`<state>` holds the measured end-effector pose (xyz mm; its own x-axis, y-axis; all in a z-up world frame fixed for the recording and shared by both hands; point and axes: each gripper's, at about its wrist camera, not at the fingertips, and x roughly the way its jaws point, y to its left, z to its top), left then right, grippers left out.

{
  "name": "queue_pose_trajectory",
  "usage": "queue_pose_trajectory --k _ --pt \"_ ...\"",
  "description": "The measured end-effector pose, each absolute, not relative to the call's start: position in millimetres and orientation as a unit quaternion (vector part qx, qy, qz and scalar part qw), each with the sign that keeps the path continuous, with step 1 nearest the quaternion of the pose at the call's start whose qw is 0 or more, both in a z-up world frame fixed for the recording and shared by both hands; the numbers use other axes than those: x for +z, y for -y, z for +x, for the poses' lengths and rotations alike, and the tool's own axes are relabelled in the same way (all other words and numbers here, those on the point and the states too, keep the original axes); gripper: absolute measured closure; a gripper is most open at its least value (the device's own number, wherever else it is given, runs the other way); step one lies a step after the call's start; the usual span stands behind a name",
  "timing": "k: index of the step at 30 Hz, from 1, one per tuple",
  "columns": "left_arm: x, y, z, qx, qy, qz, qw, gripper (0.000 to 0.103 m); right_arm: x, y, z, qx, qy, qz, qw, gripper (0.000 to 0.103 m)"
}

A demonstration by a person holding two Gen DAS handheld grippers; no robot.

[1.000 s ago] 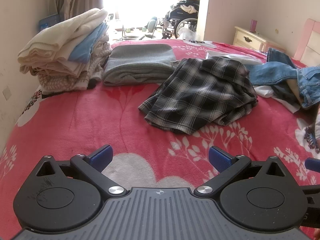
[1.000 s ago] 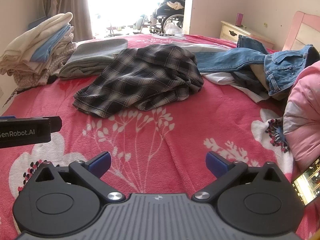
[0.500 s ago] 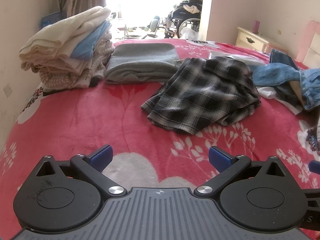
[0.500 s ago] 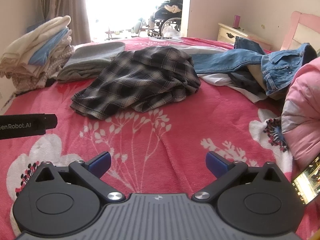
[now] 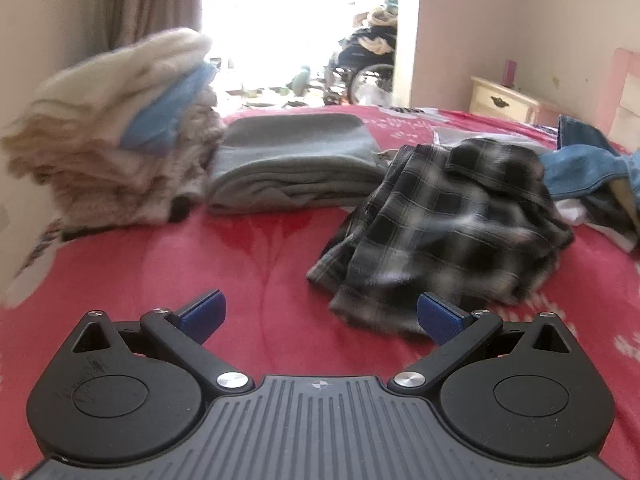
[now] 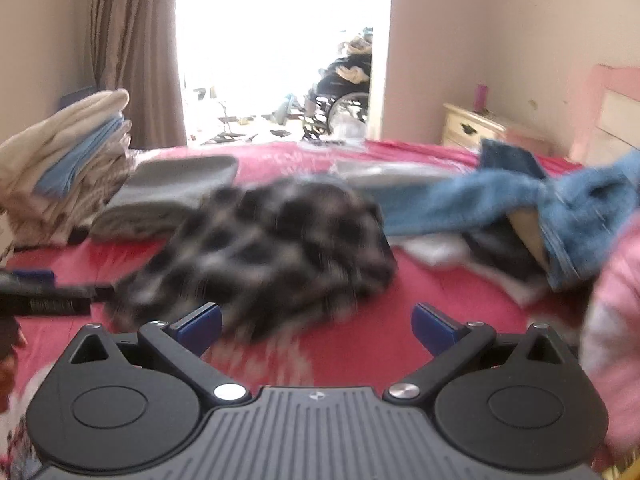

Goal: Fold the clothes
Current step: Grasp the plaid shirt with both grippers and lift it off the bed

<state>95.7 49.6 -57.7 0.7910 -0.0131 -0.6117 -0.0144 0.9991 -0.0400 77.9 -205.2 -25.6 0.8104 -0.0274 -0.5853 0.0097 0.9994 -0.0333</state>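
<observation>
A crumpled black-and-white plaid shirt [image 5: 444,220] lies on the red flowered blanket [image 5: 240,264]; in the right wrist view the shirt [image 6: 276,248] is blurred by motion. My left gripper [image 5: 318,316] is open just short of the shirt's near hem, its right fingertip close to the cloth. My right gripper [image 6: 316,322] is open too, its left fingertip at the shirt's near edge. Nothing sits between either pair of fingers. The left gripper's body [image 6: 48,300] shows at the far left of the right wrist view.
A tall stack of folded cream and blue clothes [image 5: 112,152] stands at the back left, with a folded grey garment [image 5: 292,164] beside it. Blue jeans [image 6: 540,200] and white cloth lie to the right. A pink pillow [image 6: 616,320] is at the right edge. A nightstand [image 5: 504,100] stands behind.
Both grippers have moved forward toward the plaid shirt, which now looms larger and nearer the fingertips. Both stay open. The clothes have not shifted.
</observation>
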Motion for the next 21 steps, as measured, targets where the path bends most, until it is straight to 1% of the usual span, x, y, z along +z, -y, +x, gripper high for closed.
queue_pose_trajectory --k 8,9,10,12,13,15,16,17,18,19,20,21 --pt "-92.5 -43.4 177.6 -0.067 -0.356 -0.043 0.931 0.0 -38.1 189.7 209.5 0.022 -0.313 -0.05 0.948 0.0" --pt "-98.0 -42.0 184.8 -0.072 -0.364 -0.047 0.928 0.0 -39.6 187.7 225.9 0.026 -0.313 -0.054 0.948 0.001" --pt "-103.6 -40.7 192.1 -0.077 -0.371 -0.05 0.924 0.0 -41.2 185.8 242.4 0.03 -0.314 -0.059 0.947 0.004" --pt "-110.8 -38.3 197.6 -0.071 -0.377 -0.053 0.922 0.001 -56.5 181.6 265.1 0.026 -0.339 -0.069 0.938 0.018" --pt "-114.3 -37.2 200.1 -0.068 -0.38 -0.055 0.921 0.002 -66.2 180.7 271.6 0.018 -0.355 -0.075 0.932 0.03" --pt "-115.5 -32.1 196.9 -0.064 -0.369 -0.047 0.926 0.004 -72.2 181.9 271.0 0.011 -0.358 -0.077 0.93 0.037" --pt "-115.6 -30.7 195.3 -0.064 -0.365 -0.046 0.928 0.005 -73.0 182.9 268.3 0.009 -0.355 -0.076 0.932 0.046" --pt "-115.8 -29.5 193.9 -0.063 -0.362 -0.046 0.929 0.009 -71.4 184.3 264.1 0.009 -0.352 -0.076 0.933 0.061" --pt "-115.9 -28.8 191.9 -0.062 -0.359 -0.046 0.93 0.014 -67.6 185.9 258.2 0.009 -0.347 -0.076 0.935 0.071" --pt "-115.5 -28.6 189.7 -0.066 -0.356 -0.047 0.931 0.019 -63.7 187.6 252.3 0.01 -0.343 -0.076 0.936 0.086" --pt "-113.9 -27.7 188.3 -0.069 -0.352 -0.048 0.932 0.027 -58.4 189.7 245.2 0.011 -0.338 -0.075 0.938 0.091" --pt "-112.6 -26.8 186.1 -0.074 -0.35 -0.049 0.932 0.036 -51.5 192.2 236.6 0.011 -0.332 -0.071 0.941 0.091"
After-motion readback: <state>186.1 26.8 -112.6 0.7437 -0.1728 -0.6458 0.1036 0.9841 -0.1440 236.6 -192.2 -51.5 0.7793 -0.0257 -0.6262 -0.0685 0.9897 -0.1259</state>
